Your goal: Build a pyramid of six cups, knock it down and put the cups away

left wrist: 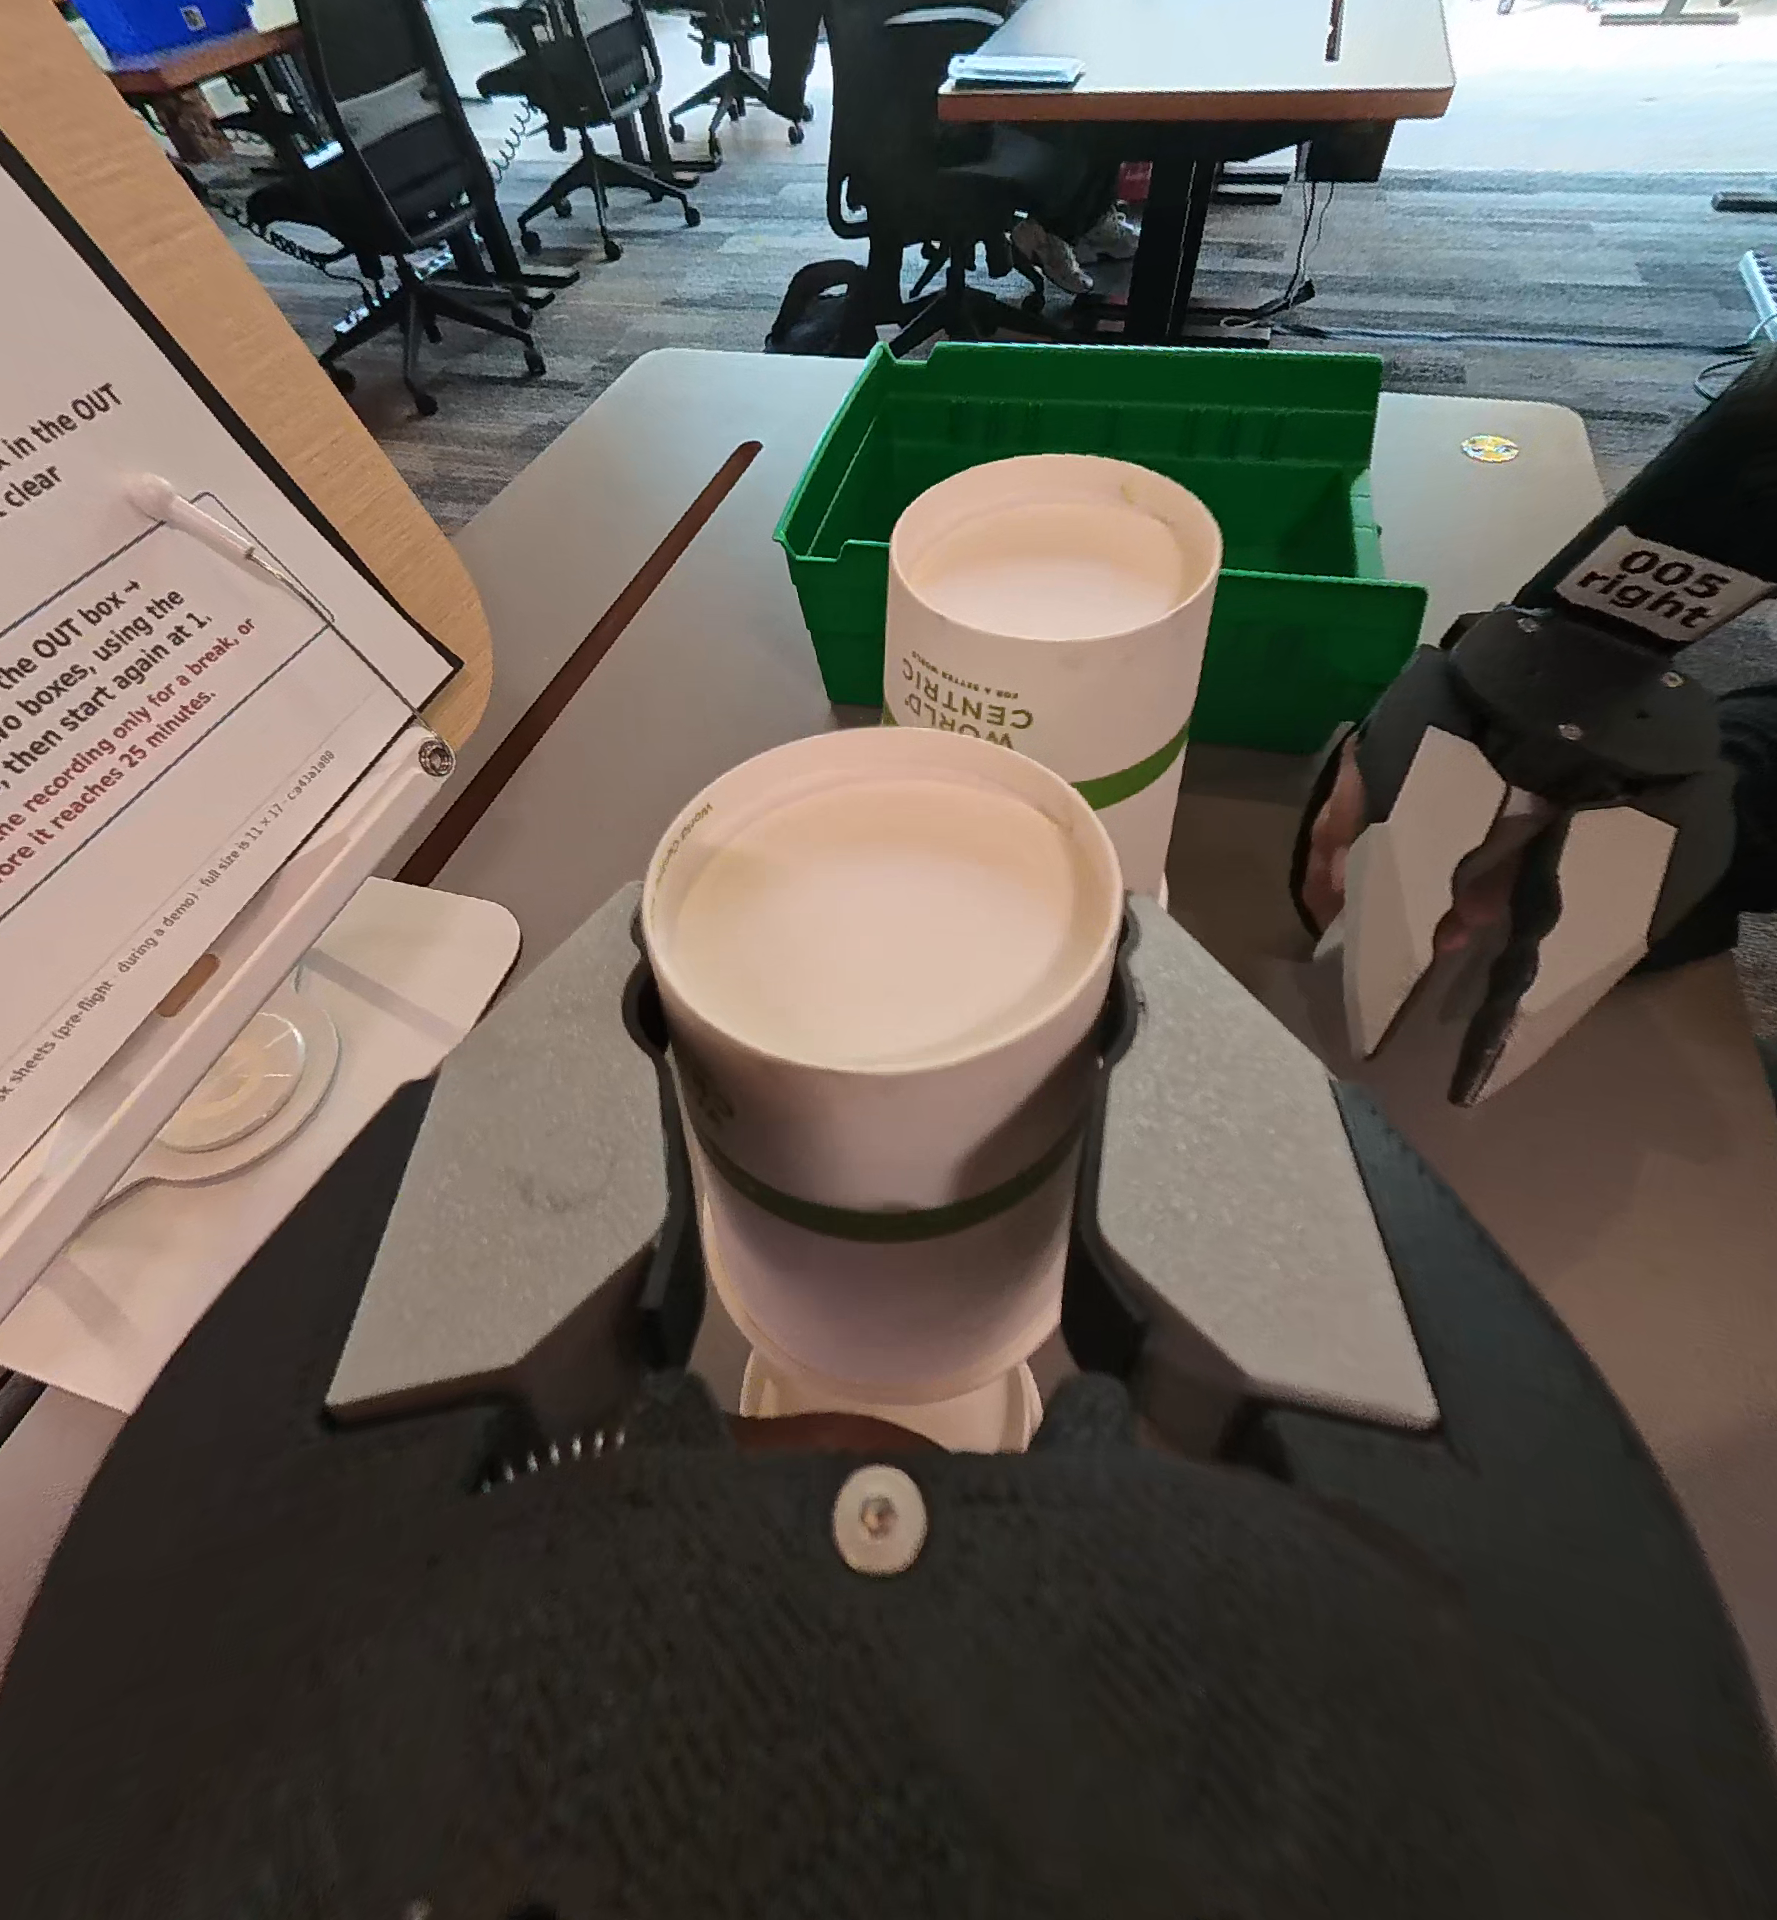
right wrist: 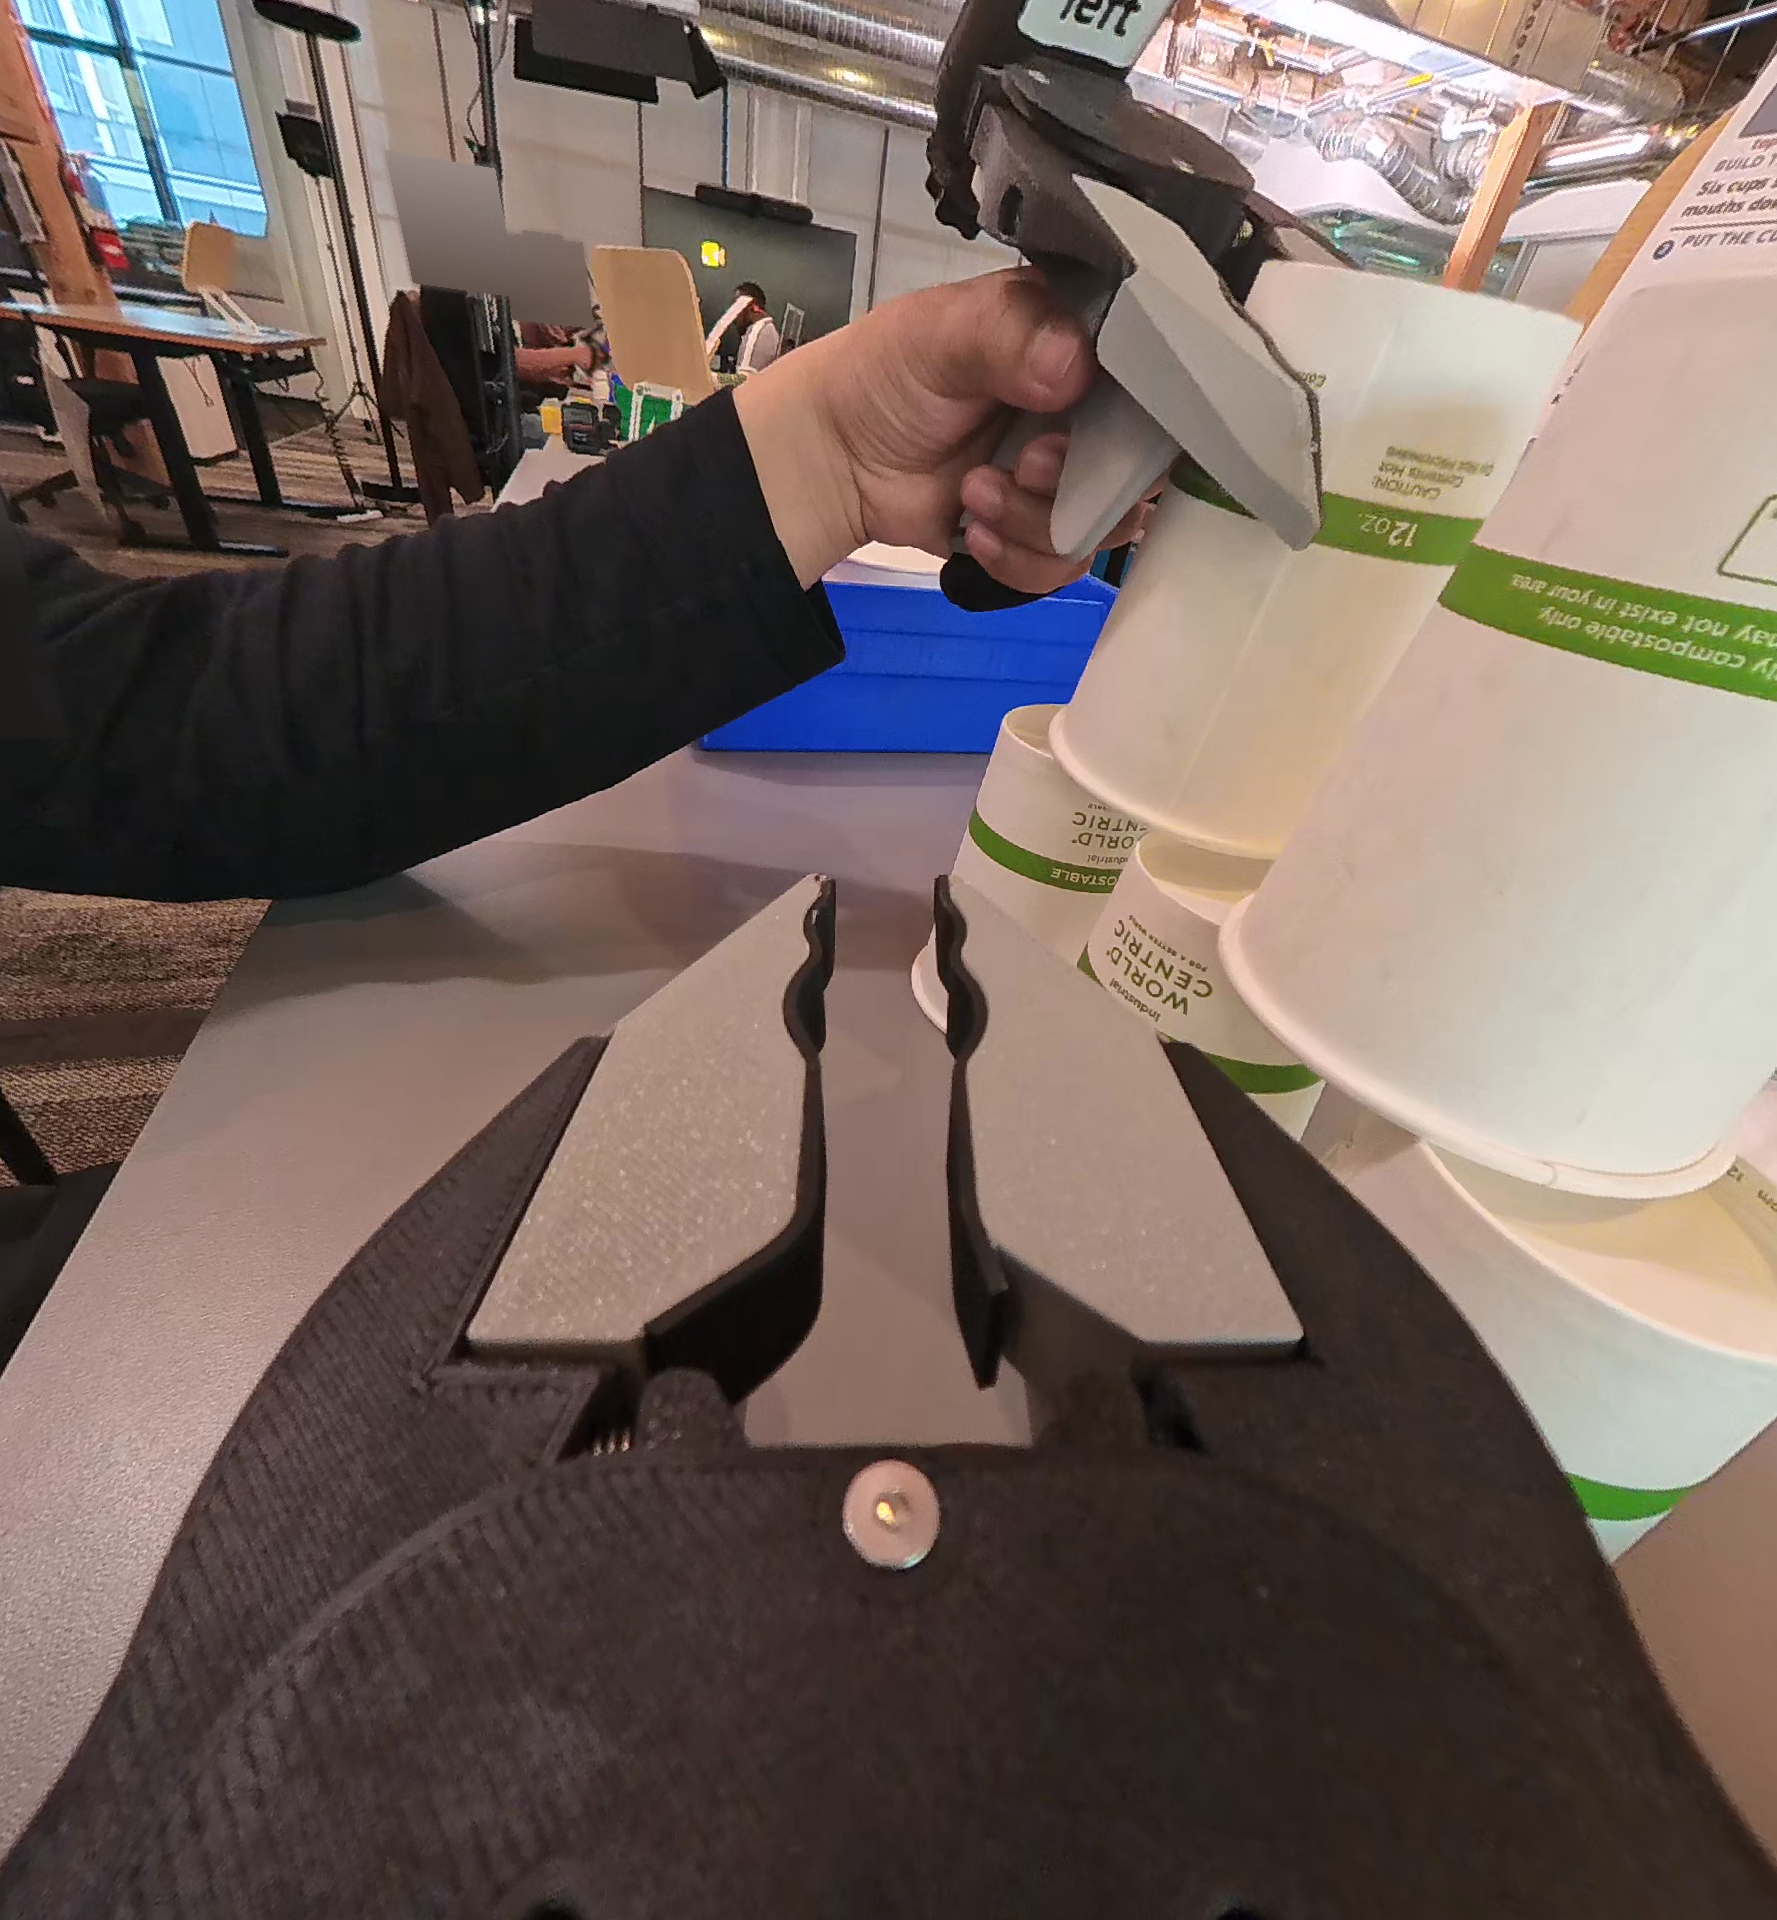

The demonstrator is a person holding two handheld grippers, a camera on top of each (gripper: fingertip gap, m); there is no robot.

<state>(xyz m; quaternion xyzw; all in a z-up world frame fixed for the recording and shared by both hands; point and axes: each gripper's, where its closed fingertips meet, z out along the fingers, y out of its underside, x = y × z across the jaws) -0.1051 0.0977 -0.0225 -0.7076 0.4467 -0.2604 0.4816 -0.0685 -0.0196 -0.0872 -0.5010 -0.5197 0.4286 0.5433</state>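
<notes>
While the left gripper (left wrist: 879,1049) clamps an inverted white paper cup (left wrist: 879,935) around its green band, the left wrist view shows that cup above a lower cup (left wrist: 884,1403), near the tabletop's left edge, with a second-row cup (left wrist: 1050,623) just beyond and a green bin (left wrist: 1102,540) toward the far edge. A release off centre would likely tip the cup and topple the row beneath; squeezing harder could crush the thin wall. The right gripper (left wrist: 1424,1029) hangs empty to the right. In the right wrist view, the right gripper (right wrist: 884,966) stands narrowly parted over bare tabletop (right wrist: 344,1039), holding nothing, close beside the base cups (right wrist: 1050,831); a sideways drift could knock them. All the cups stand mouth down, white with green bands, and the held cup (right wrist: 1310,540) rests tilted on the base row.
</notes>
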